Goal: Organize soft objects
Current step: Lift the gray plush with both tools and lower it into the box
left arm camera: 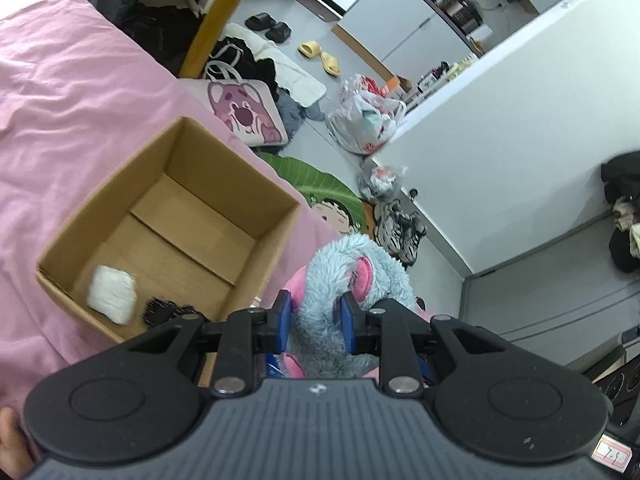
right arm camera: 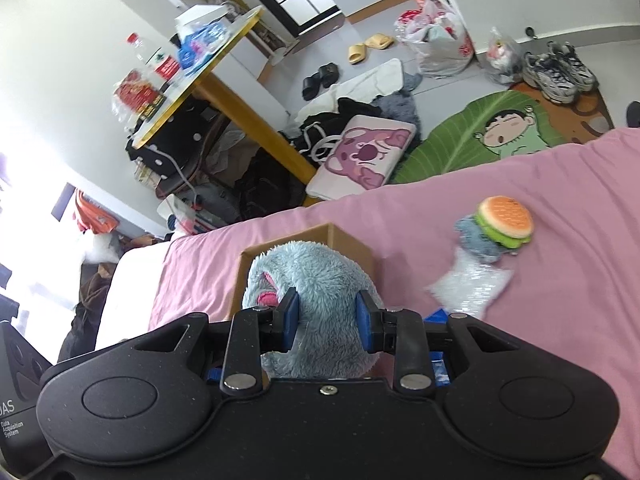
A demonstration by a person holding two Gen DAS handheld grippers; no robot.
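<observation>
A fluffy blue plush toy (left arm camera: 352, 280) with pink ears is held between both grippers above the pink bed. My left gripper (left arm camera: 314, 316) is shut on one part of it, just right of an open cardboard box (left arm camera: 276, 248). Inside the box lie a white cloth bundle (left arm camera: 112, 294) and a small black item (left arm camera: 164, 312). My right gripper (right arm camera: 326, 322) is shut on the plush toy (right arm camera: 320, 276), which hides most of the box (right arm camera: 348, 240) behind it. A burger-shaped soft toy (right arm camera: 506, 220), a grey-blue cloth (right arm camera: 476, 240) and a white plastic packet (right arm camera: 472, 284) lie on the bed to the right.
The pink bedsheet (left arm camera: 72, 112) spreads left of the box. On the floor beyond the bed edge lie a pink bear bag (right arm camera: 360, 156), a green leaf rug (right arm camera: 468, 136), sneakers (right arm camera: 556, 72), plastic bags (left arm camera: 364, 120) and slippers (left arm camera: 320, 56). A yellow-edged table (right arm camera: 208, 72) stands at left.
</observation>
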